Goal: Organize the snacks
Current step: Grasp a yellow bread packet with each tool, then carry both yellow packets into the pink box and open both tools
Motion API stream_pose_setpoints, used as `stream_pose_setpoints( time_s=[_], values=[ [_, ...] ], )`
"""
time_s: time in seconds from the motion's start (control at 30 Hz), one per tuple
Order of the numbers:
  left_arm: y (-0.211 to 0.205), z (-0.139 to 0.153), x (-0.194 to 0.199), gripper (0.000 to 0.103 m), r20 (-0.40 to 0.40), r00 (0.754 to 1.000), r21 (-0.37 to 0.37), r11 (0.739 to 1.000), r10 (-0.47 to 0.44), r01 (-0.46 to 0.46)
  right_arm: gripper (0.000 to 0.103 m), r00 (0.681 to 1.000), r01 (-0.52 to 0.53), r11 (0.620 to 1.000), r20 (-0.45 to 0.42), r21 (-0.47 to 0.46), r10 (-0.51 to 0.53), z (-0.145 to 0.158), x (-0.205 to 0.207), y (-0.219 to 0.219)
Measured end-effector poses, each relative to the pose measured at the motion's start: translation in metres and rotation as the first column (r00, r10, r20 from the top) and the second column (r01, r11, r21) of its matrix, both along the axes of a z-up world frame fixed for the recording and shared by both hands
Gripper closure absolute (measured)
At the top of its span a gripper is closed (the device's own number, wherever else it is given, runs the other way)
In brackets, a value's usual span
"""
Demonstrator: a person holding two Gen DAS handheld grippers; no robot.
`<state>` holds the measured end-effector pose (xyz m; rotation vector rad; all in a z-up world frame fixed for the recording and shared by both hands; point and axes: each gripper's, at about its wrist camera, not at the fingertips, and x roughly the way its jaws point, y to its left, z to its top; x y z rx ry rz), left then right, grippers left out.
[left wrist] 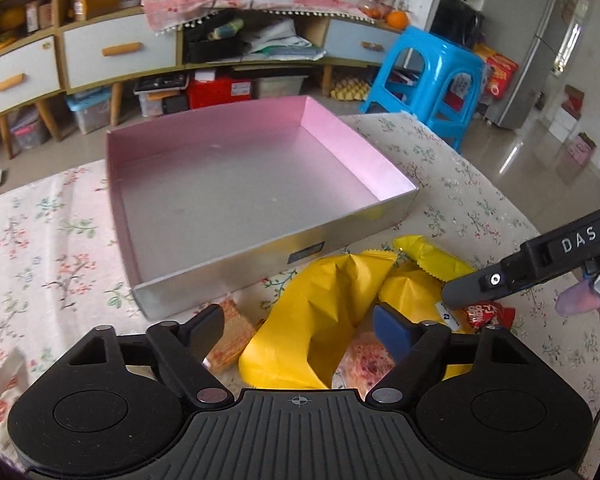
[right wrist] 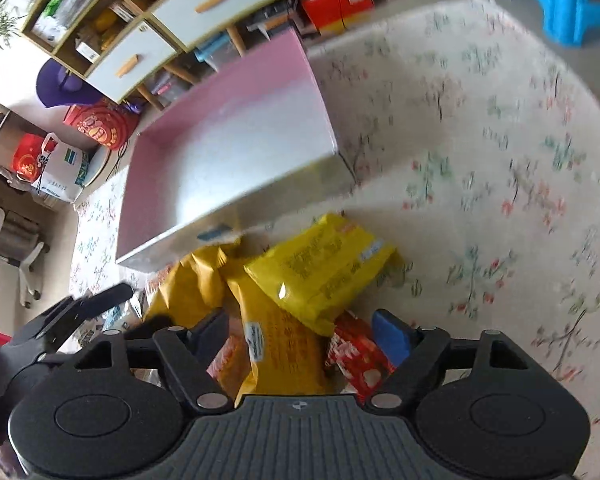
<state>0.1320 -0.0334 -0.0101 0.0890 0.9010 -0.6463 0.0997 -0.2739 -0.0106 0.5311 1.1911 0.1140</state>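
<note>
Both grippers hung spread over the snack pile, nothing pinched yet.

Left gripper (left wrist: 300,326) straddled a big yellow packet (left wrist: 308,320), its pads not clearly pressing it; a wafer pack (left wrist: 230,336) lay at nine o'clock of that packet. Right gripper (right wrist: 300,338) stood parted over a yellow packet (right wrist: 280,344) and a red packet (right wrist: 354,356). The pink-lined box (left wrist: 260,236) sat at twelve o'clock of the pile, its near silver wall just beside the packets. Floral tablecloth (right wrist: 480,160) lay bare from one to four o'clock, out to the table edge.
</note>
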Motion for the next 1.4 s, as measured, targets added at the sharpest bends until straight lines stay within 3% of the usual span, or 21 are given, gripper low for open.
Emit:
stream_pose_setpoints(
  time_s=[0.1,0.27,0.4,0.6,1.07,1.4],
  values=[
    [-0.004,-0.008,0.003,0.034,-0.003,1.0,0.02,1.0,-0.008,0.008,0.039,1.0,-0.011,1.0,0.008,0.001,0.011,-0.002,0.002,0.004],
    [-0.007,-0.014,0.001,0.037,0.024,0.999,0.035,0.999,-0.025,0.024,0.048,0.999,-0.021,1.0,0.042,0.004,0.021,0.004,0.006,0.005],
    [-0.009,-0.015,-0.001,0.048,0.036,0.999,0.024,0.999,-0.035,0.034,0.053,0.998,-0.029,0.999,0.063,0.026,0.028,0.008,0.003,0.005],
    [-0.016,-0.019,-0.005,0.053,0.048,0.998,0.039,0.998,-0.046,0.045,0.06,0.998,-0.046,0.997,0.055,0.063,0.043,-0.002,0.007,0.01],
    [-0.025,-0.028,-0.027,0.058,0.136,0.991,0.1,0.995,-0.017,0.004,0.071,0.987,-0.101,0.989,0.113,-0.107,0.113,-0.012,0.007,0.031],
    [-0.01,-0.007,-0.031,0.064,0.104,0.994,0.044,0.998,0.041,-0.046,0.074,0.985,-0.089,0.996,0.144,-0.021,0.091,0.007,0.0,0.024]
  ],
)
